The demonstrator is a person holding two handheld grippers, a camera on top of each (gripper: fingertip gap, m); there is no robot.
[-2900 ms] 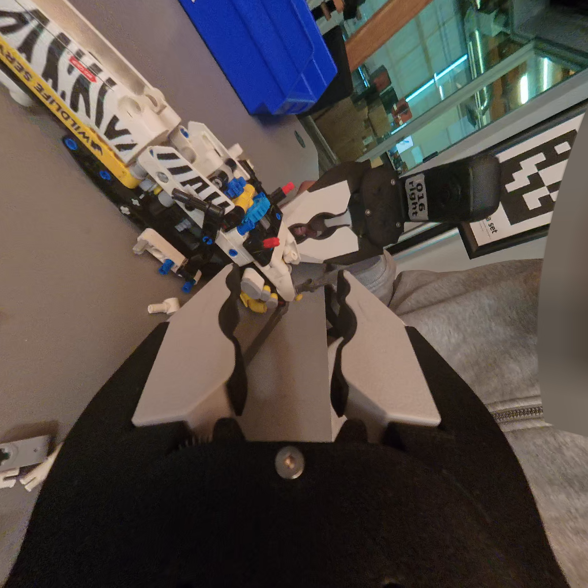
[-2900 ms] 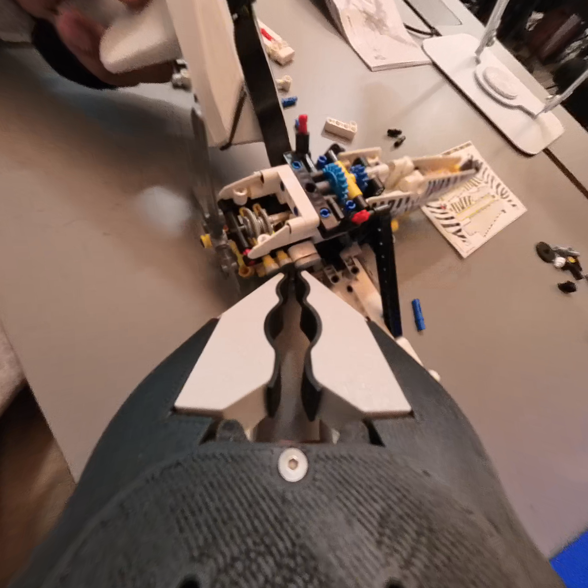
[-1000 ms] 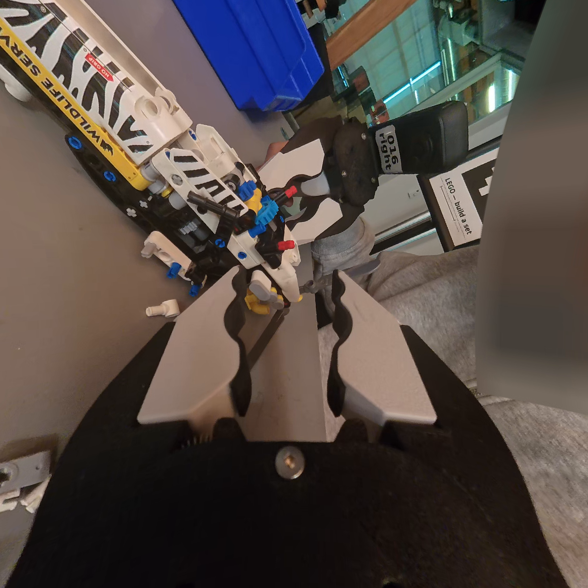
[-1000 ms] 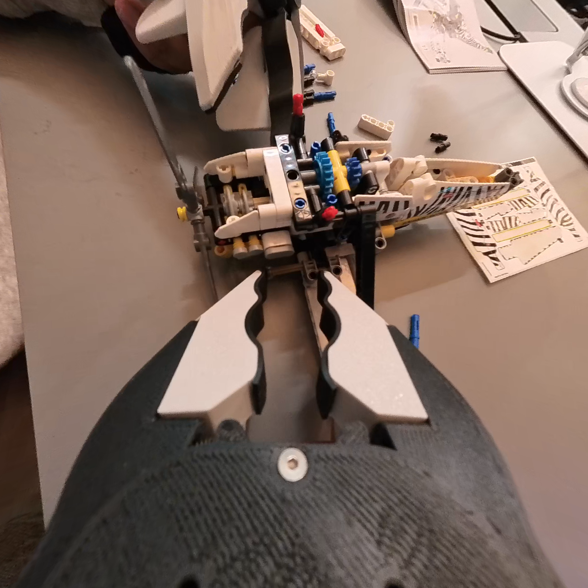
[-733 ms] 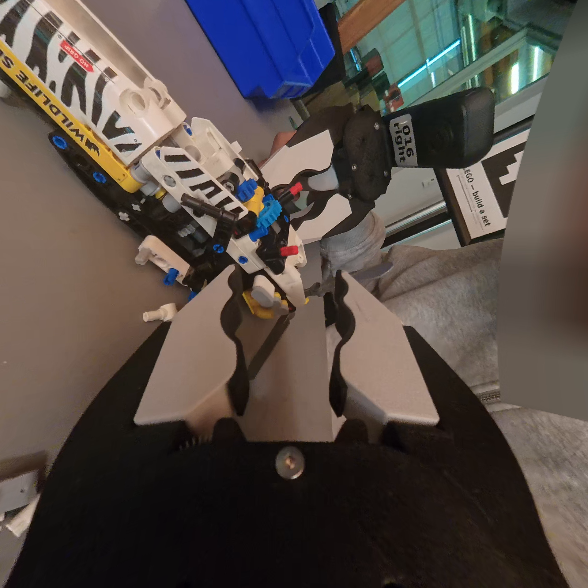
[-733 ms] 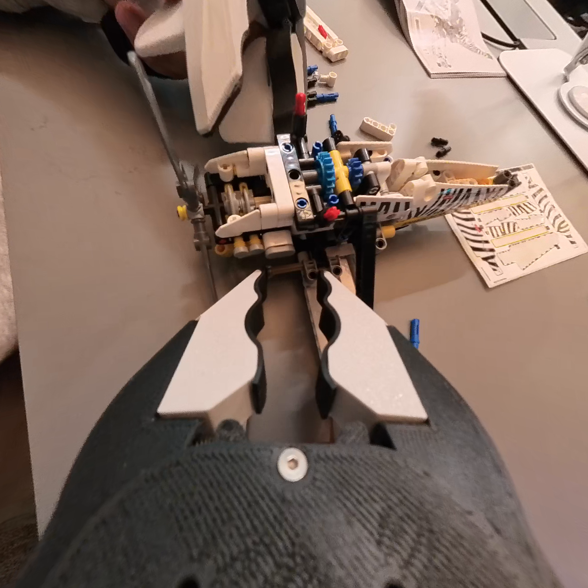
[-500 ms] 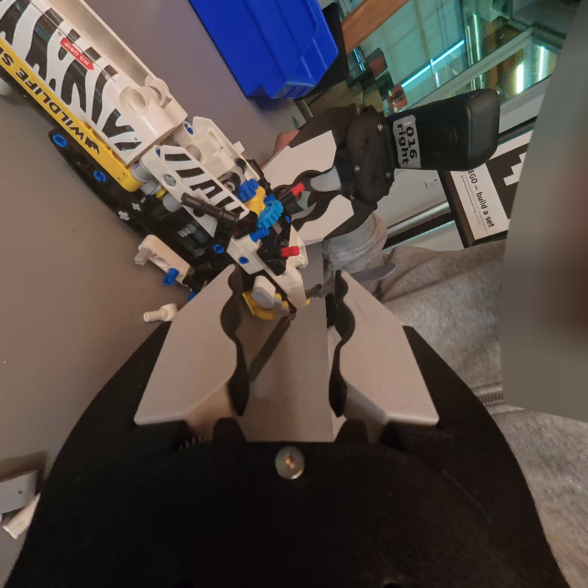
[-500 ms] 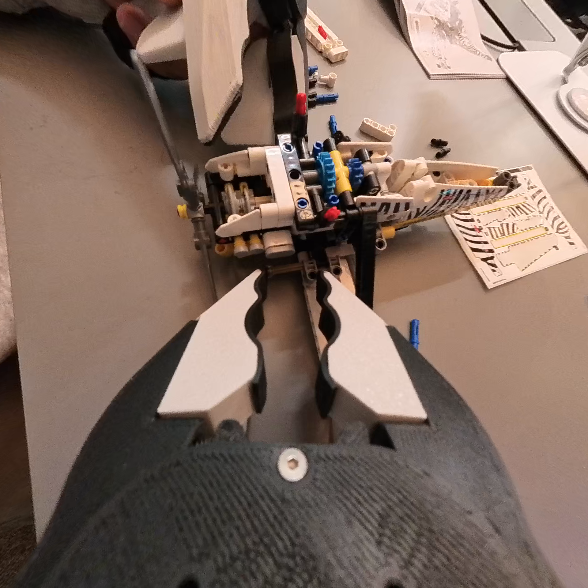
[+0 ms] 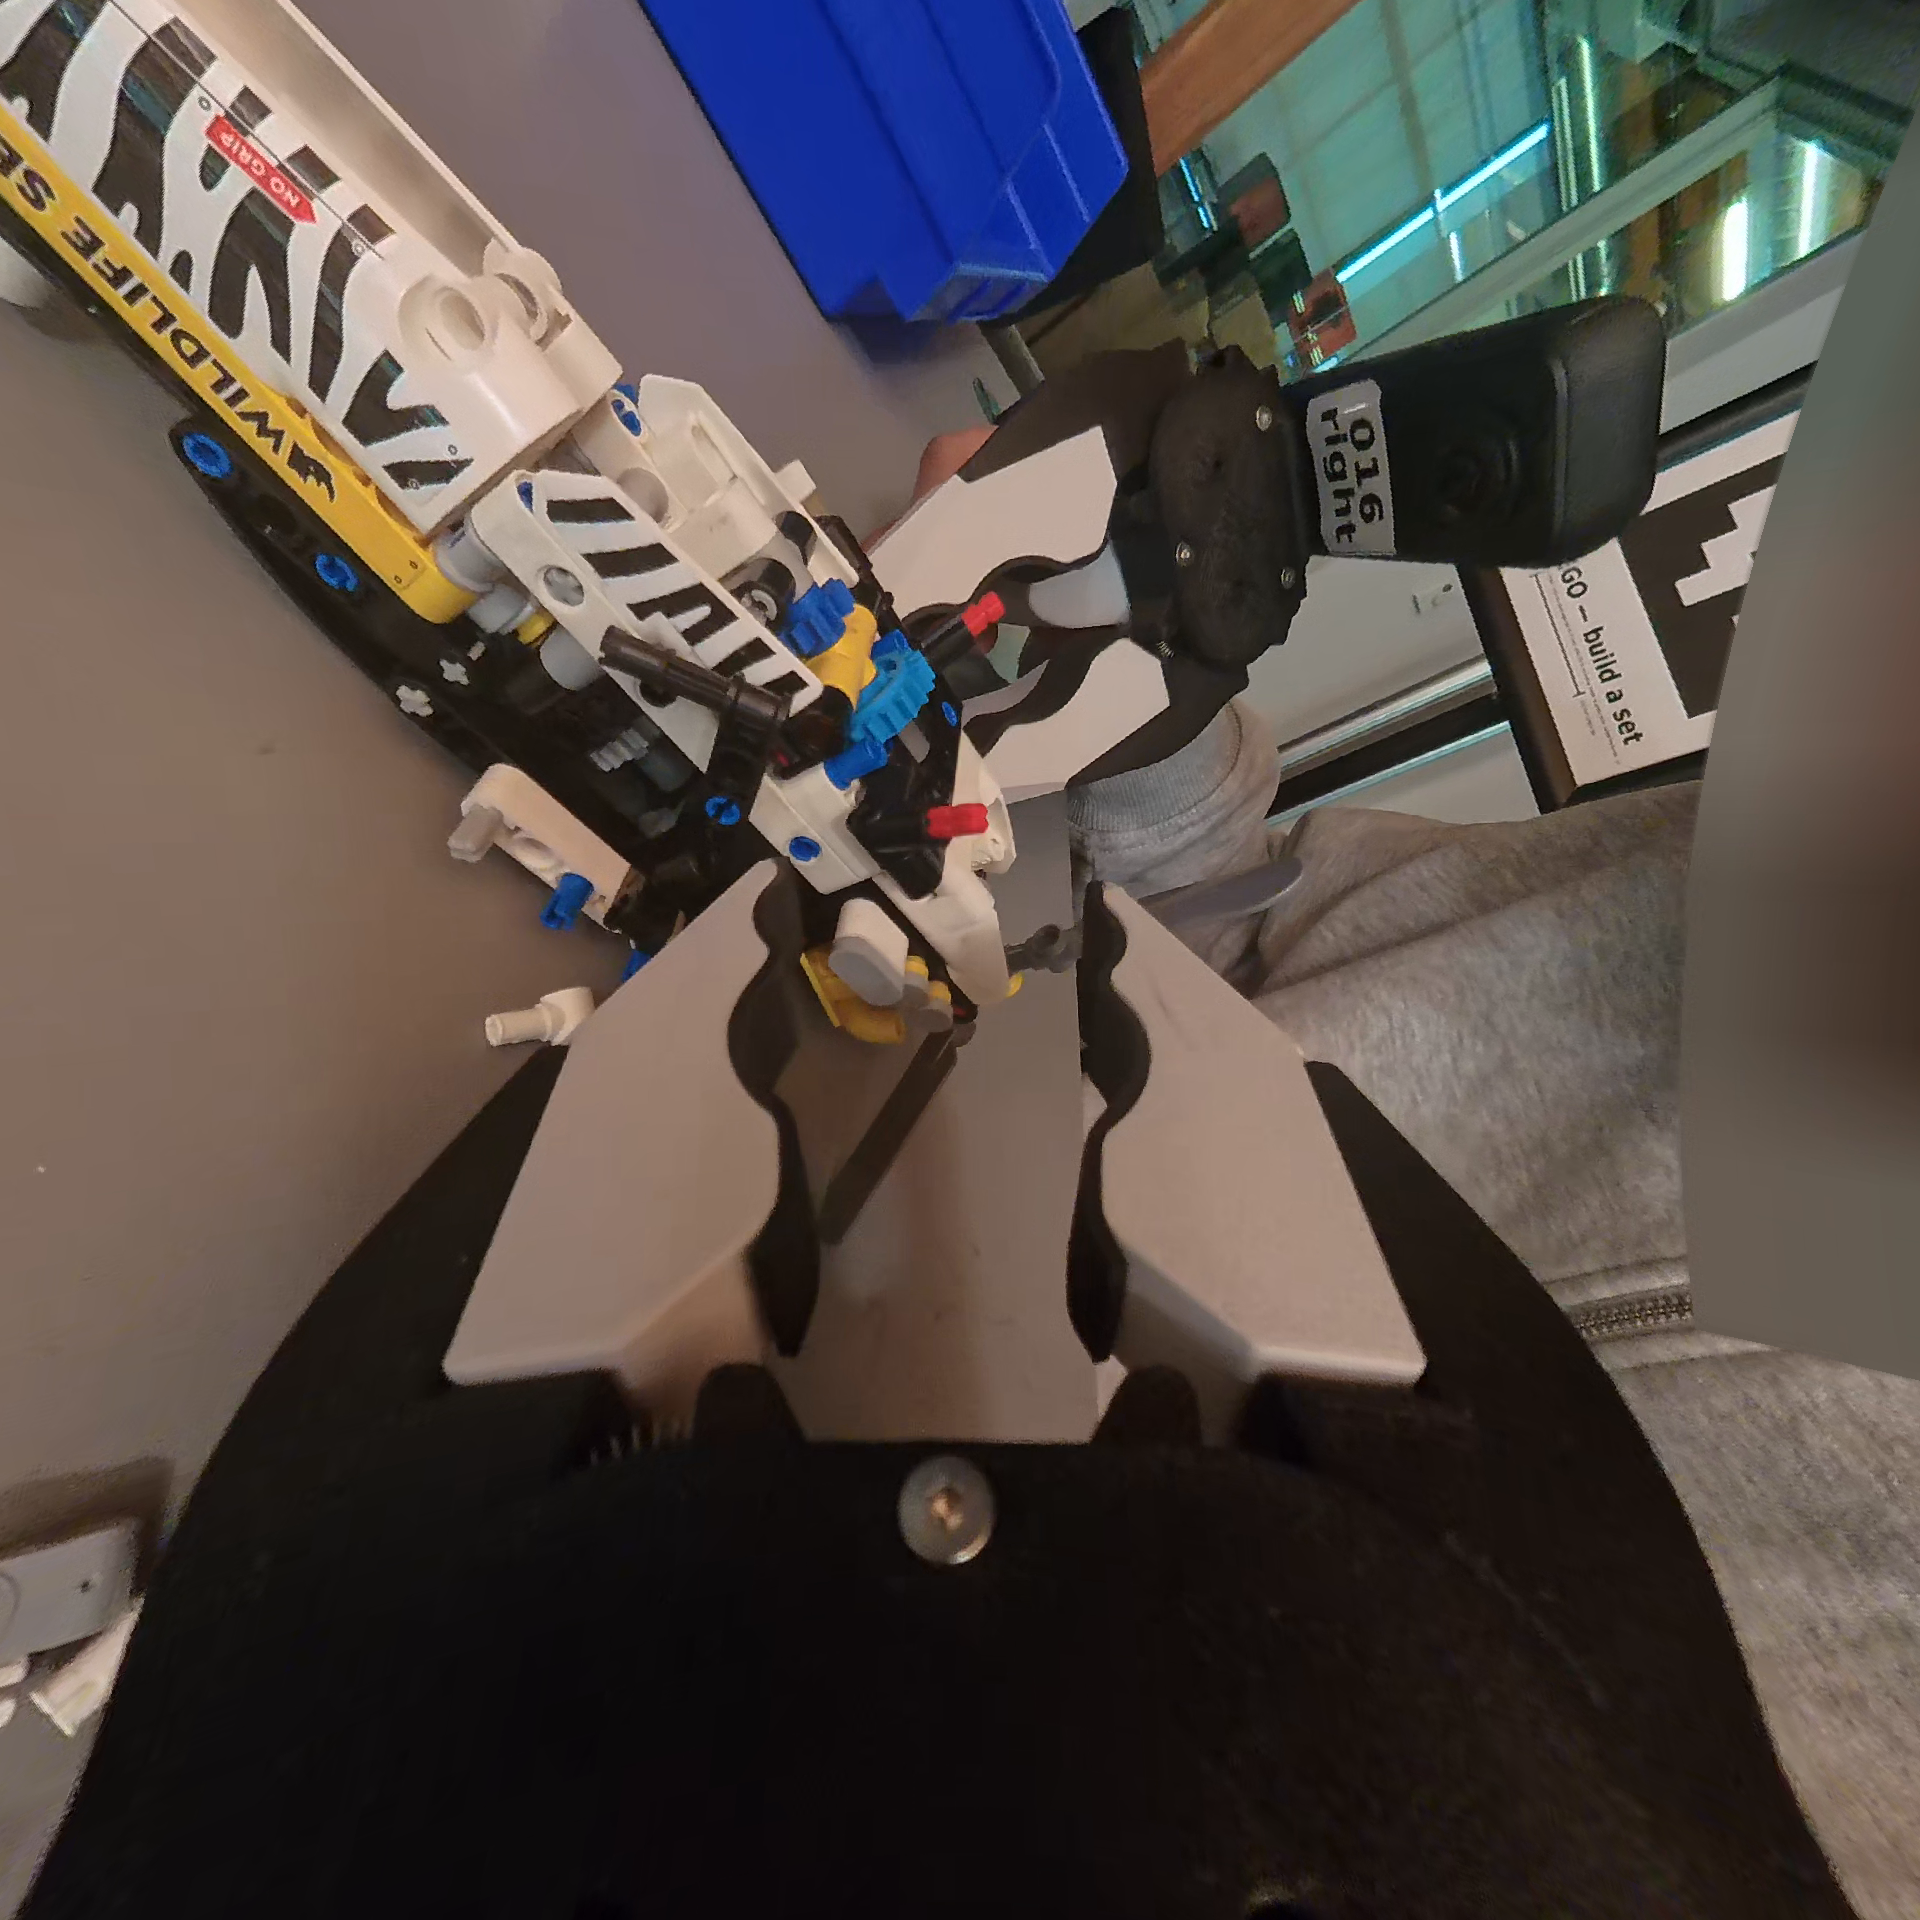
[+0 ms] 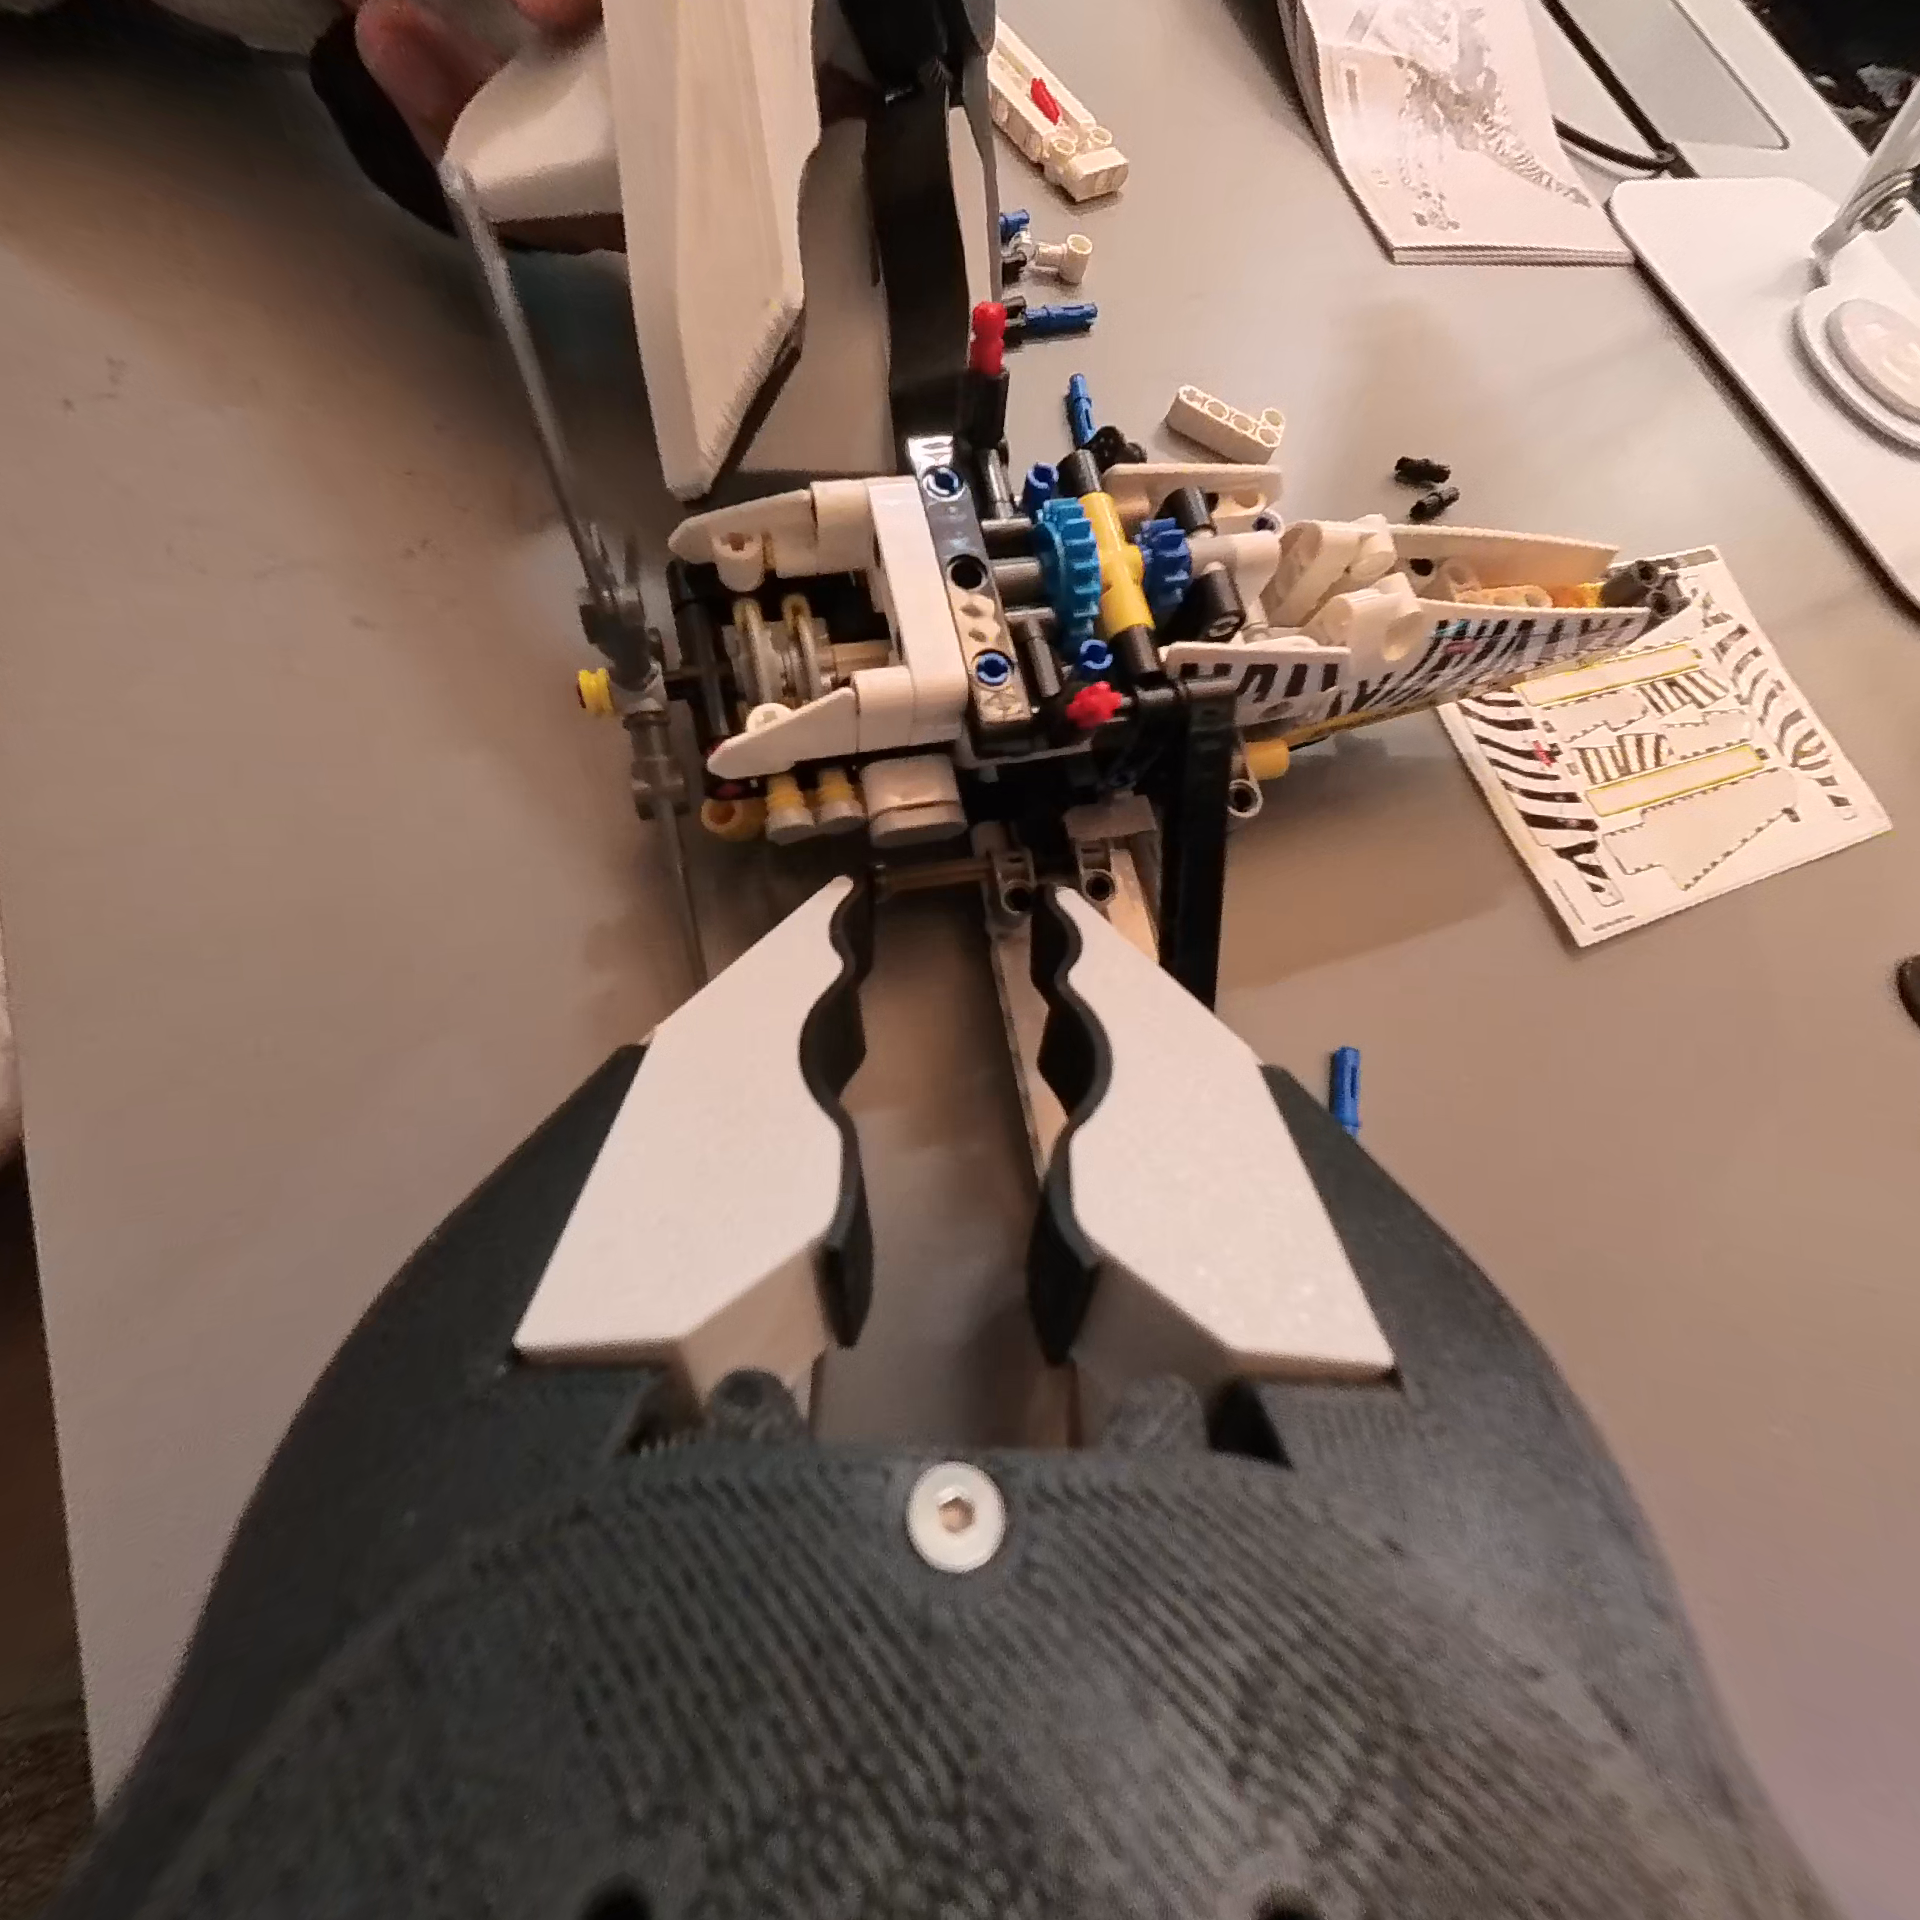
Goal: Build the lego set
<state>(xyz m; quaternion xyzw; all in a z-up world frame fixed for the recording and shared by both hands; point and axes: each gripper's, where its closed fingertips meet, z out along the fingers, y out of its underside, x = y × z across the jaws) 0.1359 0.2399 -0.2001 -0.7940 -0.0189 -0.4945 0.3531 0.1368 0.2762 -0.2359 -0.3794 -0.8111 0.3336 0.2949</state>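
A white plane model with zebra-stripe stickers [image 9: 665,623] lies on the grey table; it also shows in the right wrist view [image 10: 935,623], with blue gears and a grey propeller [image 10: 623,623] at its nose. My left gripper [image 9: 930,904] is open at the model's nose end, its fingers either side of a thin black beam [image 9: 894,1122] without touching it. My right gripper [image 10: 953,899] is open and empty, just short of the model's side, over a tan beam [image 10: 1023,997]. It also shows across the model in the left wrist view [image 9: 997,665]. The left gripper's white finger [image 10: 707,208] shows beyond the model.
A blue bin [image 9: 894,135] stands behind the model. A sticker sheet [image 10: 1662,748], an instruction booklet [image 10: 1455,135], a white beam [image 10: 1226,421], black pins [image 10: 1423,483] and a blue pin [image 10: 1345,1086] lie on the table. A person's grey sleeve [image 9: 1455,1039] is close by.
My right gripper, shut at the model 2.9 s ago, has opened and drawn back a little. In the last second both grippers and the model have barely moved.
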